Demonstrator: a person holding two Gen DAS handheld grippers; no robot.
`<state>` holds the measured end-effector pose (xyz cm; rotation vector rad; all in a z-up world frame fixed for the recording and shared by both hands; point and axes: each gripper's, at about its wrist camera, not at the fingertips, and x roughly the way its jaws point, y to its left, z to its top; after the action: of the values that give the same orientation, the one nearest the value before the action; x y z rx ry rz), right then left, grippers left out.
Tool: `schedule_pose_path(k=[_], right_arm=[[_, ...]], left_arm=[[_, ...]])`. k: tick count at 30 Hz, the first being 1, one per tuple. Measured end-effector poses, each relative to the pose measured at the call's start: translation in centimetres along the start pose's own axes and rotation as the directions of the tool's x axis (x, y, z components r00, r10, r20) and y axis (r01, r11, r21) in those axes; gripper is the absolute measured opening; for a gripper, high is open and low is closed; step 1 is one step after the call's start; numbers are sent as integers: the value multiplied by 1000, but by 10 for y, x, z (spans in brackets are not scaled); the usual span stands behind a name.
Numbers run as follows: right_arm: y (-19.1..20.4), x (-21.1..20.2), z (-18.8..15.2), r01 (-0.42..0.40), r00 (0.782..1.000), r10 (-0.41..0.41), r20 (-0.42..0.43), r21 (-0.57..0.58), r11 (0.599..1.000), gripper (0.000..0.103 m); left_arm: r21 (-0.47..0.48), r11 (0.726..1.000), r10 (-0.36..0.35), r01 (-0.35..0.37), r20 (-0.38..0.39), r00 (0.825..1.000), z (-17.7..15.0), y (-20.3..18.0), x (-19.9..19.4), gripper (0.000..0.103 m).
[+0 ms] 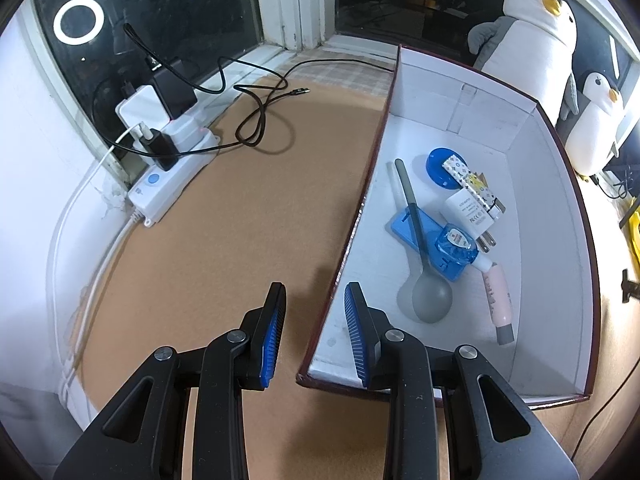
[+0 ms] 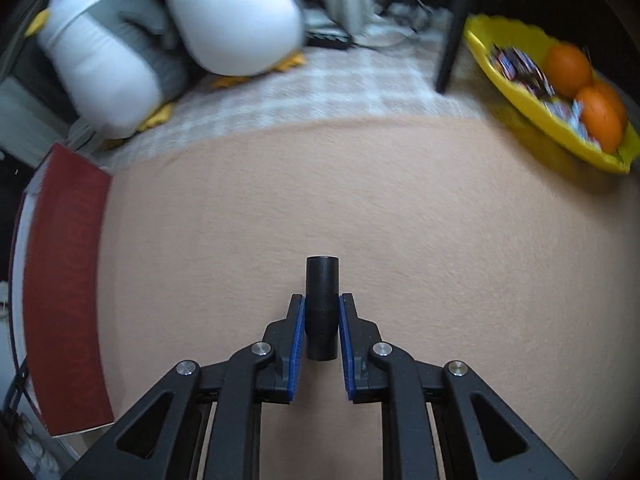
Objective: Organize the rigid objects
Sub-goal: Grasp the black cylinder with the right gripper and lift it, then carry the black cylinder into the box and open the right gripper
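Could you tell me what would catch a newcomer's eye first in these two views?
Probably the white-lined box right of the left gripper, already holding a grey spoon, a white plug adapter and blue items. Next, the black cylinder pinched in the right gripper above the tan mat. The plush penguins behind the box and the yellow bowl of oranges far right also stand out.
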<state>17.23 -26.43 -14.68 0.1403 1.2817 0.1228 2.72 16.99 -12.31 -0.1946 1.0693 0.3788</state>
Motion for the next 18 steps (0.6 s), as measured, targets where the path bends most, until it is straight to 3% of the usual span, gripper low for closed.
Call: schedule_pose_path(k=[8,13,18], right_arm=[[119,-45,5,-100,991,122,62,-272,957,15],[179,-55,-3,-168,979,198,45,-370,914,15],[227,-57,-12,-217,969,249,7,-465,858,15]], left_arm=[[-10,1000,-19,19,-3,1000,4,4,8,29],[-12,999,-38,38,-5,999,5,5,13,28],[-8,998,-59,59,-2,998,8,6,18,19]])
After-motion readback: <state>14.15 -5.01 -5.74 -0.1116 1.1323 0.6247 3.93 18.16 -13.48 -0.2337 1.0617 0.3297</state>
